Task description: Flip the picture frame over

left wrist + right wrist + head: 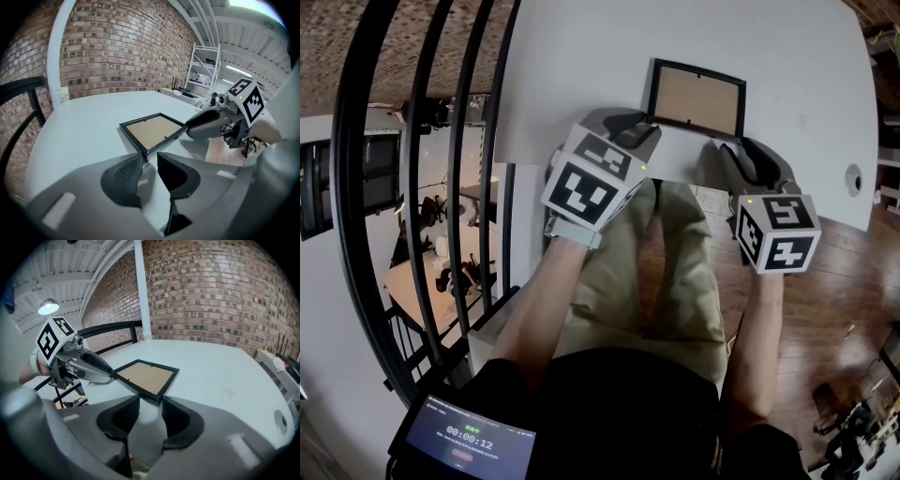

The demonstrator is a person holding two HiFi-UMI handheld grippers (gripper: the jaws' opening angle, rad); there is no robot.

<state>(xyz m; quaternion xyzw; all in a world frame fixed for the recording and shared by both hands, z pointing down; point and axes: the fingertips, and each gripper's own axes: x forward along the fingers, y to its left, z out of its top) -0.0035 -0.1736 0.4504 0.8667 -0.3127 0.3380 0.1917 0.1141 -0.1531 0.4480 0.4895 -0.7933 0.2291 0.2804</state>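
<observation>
Poising left claw (150,160) and right claw (151,405), both released, at the near corners of the picture frame (697,98), lying back-up by the desk's (581,66) near edge.

In front of you is a big white table (581,56) with a small round hole (853,178) near its right edge. Black bars (412,187) stand on your left. A brick wall (117,47) is behind the table. The floor (834,272) is brown wood.

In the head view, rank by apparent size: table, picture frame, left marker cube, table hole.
1. table
2. left marker cube and picture frame: alike, cube nearer the camera, unranked
3. table hole
</observation>
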